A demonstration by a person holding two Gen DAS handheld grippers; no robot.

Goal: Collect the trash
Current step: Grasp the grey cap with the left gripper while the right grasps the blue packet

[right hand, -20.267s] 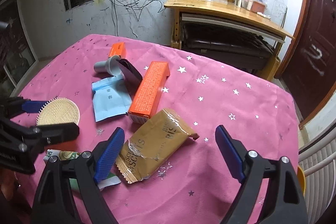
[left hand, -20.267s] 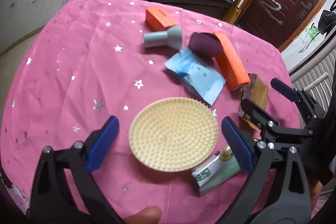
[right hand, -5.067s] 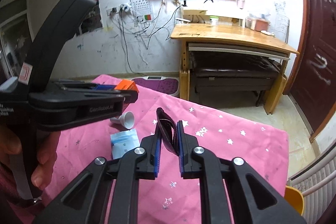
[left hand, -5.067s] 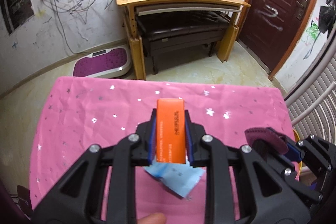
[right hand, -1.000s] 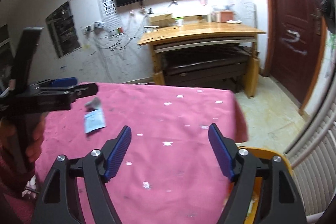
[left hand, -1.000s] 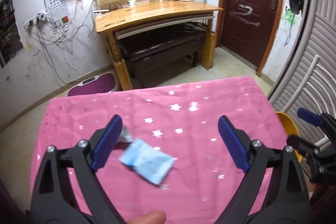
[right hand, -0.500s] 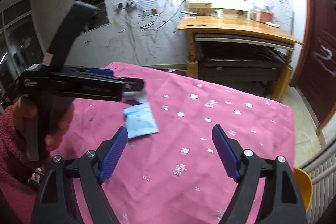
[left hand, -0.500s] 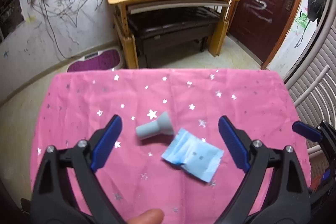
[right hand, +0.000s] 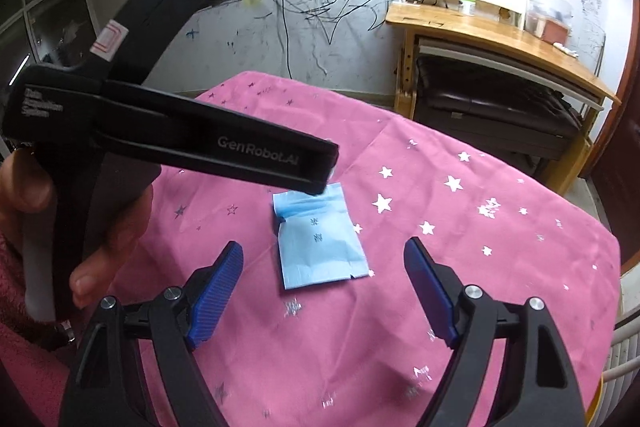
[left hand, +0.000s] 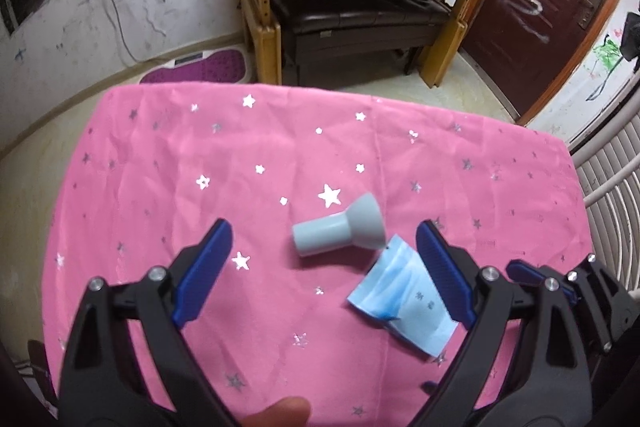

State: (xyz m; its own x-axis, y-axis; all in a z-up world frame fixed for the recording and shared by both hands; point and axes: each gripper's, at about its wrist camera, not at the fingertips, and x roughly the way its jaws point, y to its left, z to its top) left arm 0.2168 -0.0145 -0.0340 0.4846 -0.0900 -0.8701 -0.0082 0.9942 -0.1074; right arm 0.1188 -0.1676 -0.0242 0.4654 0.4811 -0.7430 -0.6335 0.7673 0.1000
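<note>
surface: pink cloth with silver stars [left hand: 168,163], spread over the table; only two items are seen on it.
item 1: pale grey-blue funnel-shaped plastic piece [left hand: 338,227], laid on its side near the middle of the cloth, flared end to the right in the left wrist view.
item 2: flat light-blue plastic packet [right hand: 320,241], crumpled at its far end, lying just near-right of the funnel piece and almost touching its flare.
left gripper [left hand: 324,269]: fingers held wide apart, nothing between them; funnel piece is framed just beyond the gap, packet is partly hidden behind the right finger.
right gripper [right hand: 324,291]: fingers spread wide, nothing clamped; packet is centred just beyond the gap.
hand [right hand: 24,195]: seen wrapped round the left gripper's handle in the right wrist view; the left tool's tip hangs over the packet's far edge there.
step judged: approach for a double pick, funnel by left, packet by right.
how to do it well: funnel tube is best straddled across its narrow stem, not the flare, so rolling is avoided. Packet is flat, so one finger should be slid under the raised crumpled edge, or the film pinched into a fold against the cloth.
risk: cloth may be pinched along with the packet; the two tools are close and may collide if both are lowered together.
bin: not seen in either view.
</note>
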